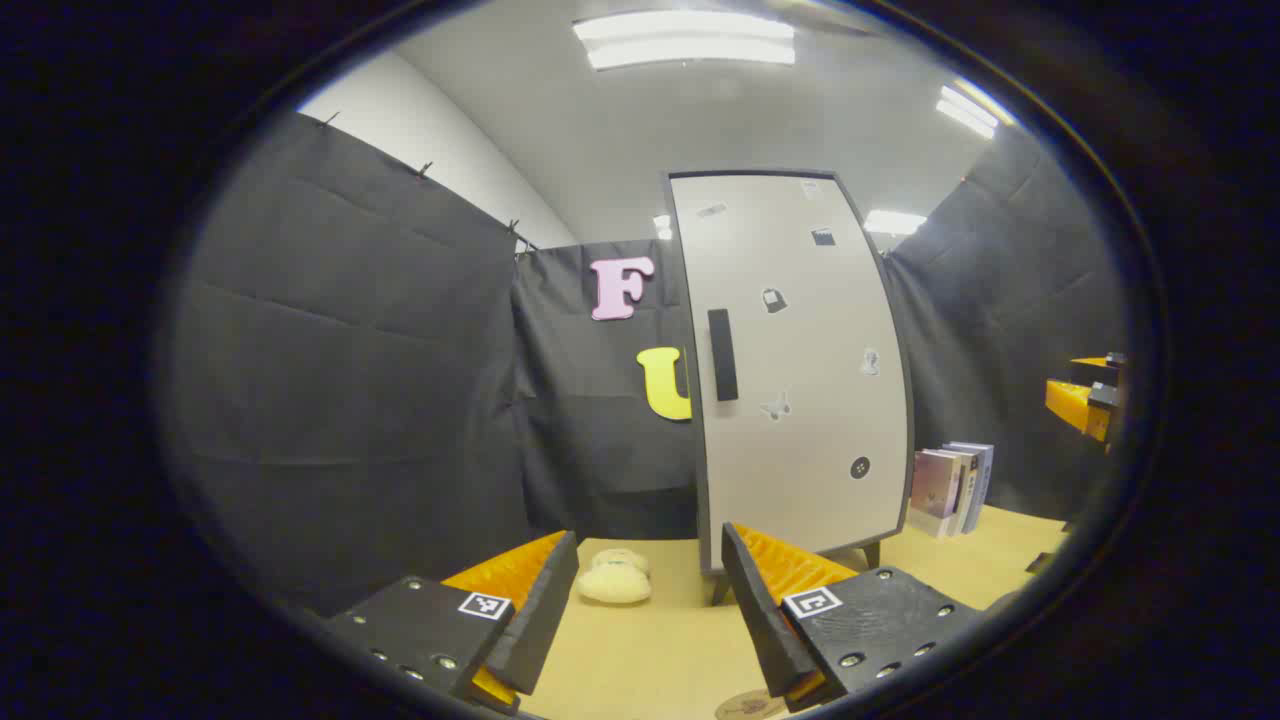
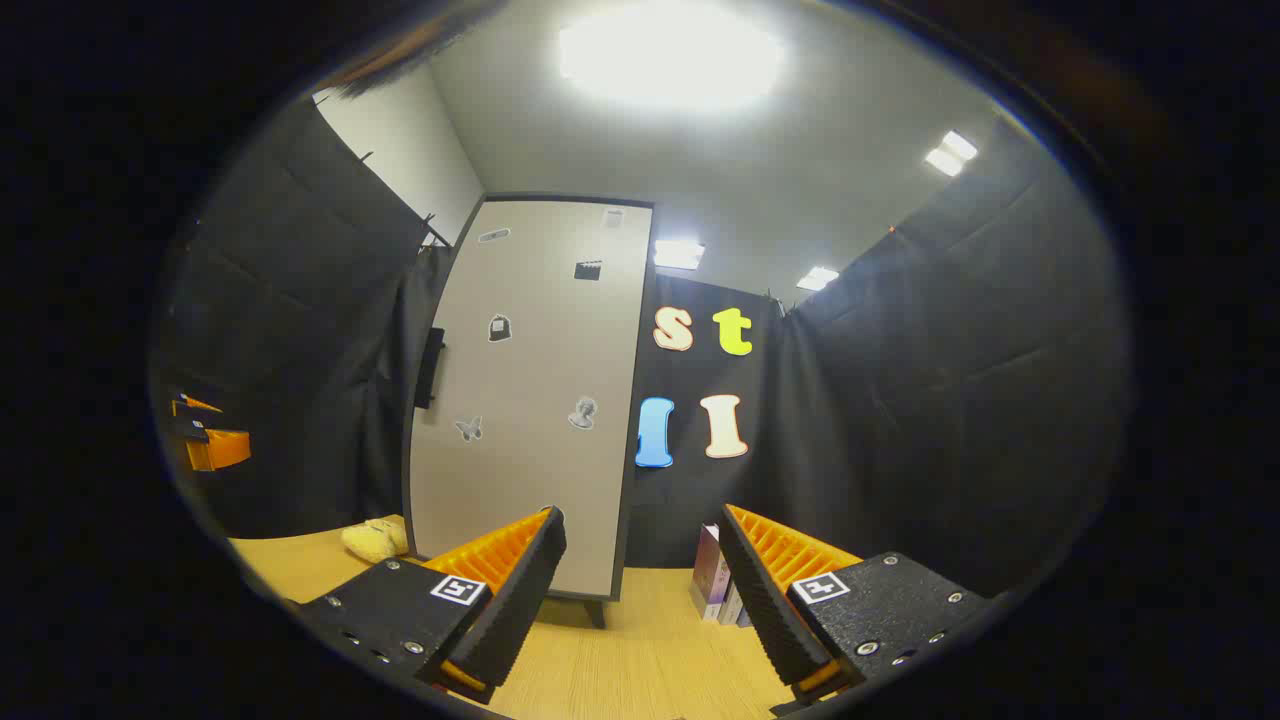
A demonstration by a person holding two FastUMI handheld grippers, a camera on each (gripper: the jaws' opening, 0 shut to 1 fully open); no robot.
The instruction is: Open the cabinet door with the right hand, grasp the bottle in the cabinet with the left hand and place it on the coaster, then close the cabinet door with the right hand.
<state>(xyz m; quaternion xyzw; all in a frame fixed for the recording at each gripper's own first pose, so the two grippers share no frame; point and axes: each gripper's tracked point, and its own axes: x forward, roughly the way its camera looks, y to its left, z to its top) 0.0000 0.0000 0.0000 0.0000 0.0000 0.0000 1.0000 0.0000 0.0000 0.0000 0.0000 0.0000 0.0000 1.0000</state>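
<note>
A tall pale cabinet (image 1: 795, 370) stands on the wooden table with its door shut and a dark handle (image 1: 722, 354) on the door's left side. The bottle is hidden behind the door. In the left gripper view my left gripper (image 1: 650, 570) is open and empty, well short of the cabinet, and a round coaster (image 1: 750, 706) lies just below its right finger. The right gripper view shows the same cabinet (image 2: 530, 400) and handle (image 2: 430, 368), with my right gripper (image 2: 640, 560) open and empty in front of it. The right gripper (image 1: 1090, 395) also appears far right in the left gripper view.
A cream plush toy (image 1: 613, 578) lies on the table left of the cabinet's foot. Several books (image 1: 952, 487) stand upright to the cabinet's right. Black cloth walls close the booth on all sides. The left gripper (image 2: 205, 435) appears at the far left of the right gripper view.
</note>
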